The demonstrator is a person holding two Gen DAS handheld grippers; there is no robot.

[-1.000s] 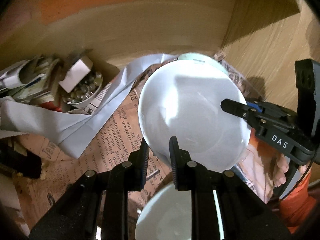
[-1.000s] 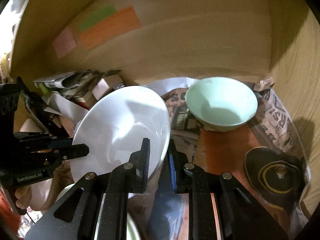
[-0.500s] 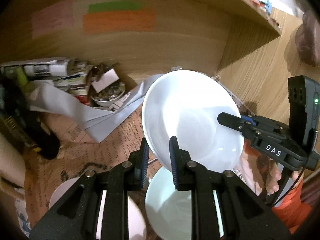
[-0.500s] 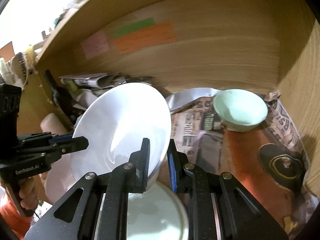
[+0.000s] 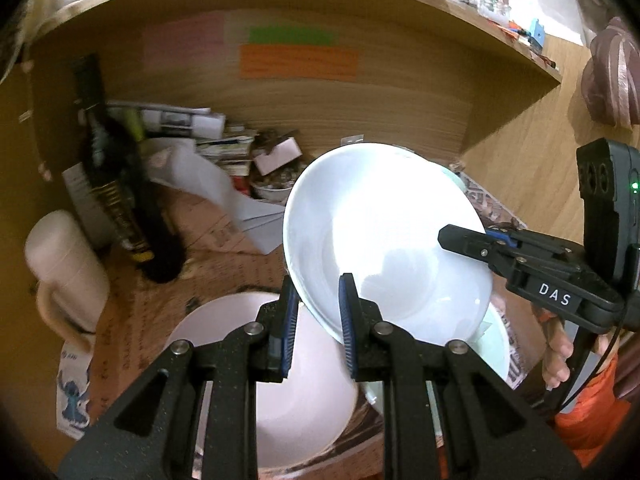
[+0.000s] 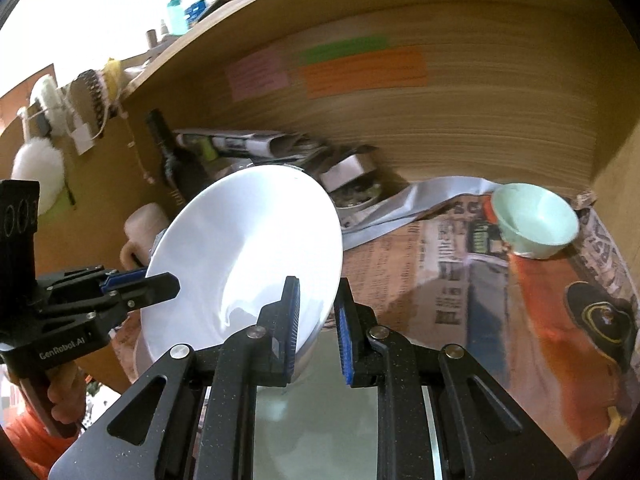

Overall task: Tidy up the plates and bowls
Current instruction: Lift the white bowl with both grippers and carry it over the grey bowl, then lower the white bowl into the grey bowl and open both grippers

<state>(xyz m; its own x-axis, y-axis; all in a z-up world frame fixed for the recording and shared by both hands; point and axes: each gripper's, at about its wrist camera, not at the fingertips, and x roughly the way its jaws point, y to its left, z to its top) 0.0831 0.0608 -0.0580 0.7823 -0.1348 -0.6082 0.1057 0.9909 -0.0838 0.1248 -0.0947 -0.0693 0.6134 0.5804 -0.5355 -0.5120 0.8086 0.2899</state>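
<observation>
A white deep plate (image 5: 384, 240) hangs tilted in the air, held by its rim from two sides. My left gripper (image 5: 318, 304) is shut on its lower left edge. My right gripper (image 6: 318, 308) is shut on the opposite edge of the white plate (image 6: 248, 256), and it shows in the left wrist view as the black gripper (image 5: 448, 238) at the right. Below the plate lie a pink bowl (image 5: 304, 380) and a pale green plate (image 5: 496, 344). A mint bowl (image 6: 536, 220) stands at the back right of the newspaper-lined shelf.
A dark bottle (image 5: 116, 184), a pink mug (image 5: 64, 264), rolled papers and a small dish of clutter (image 5: 276, 188) crowd the left and back. Wooden walls close the back and right side. Newspaper (image 6: 460, 264) covers the floor between the plate and the mint bowl.
Both grippers have drawn back and up out of the shelf with the white plate between them. The mint bowl is farther off, and the pink bowl and pale green plate have come into view below.
</observation>
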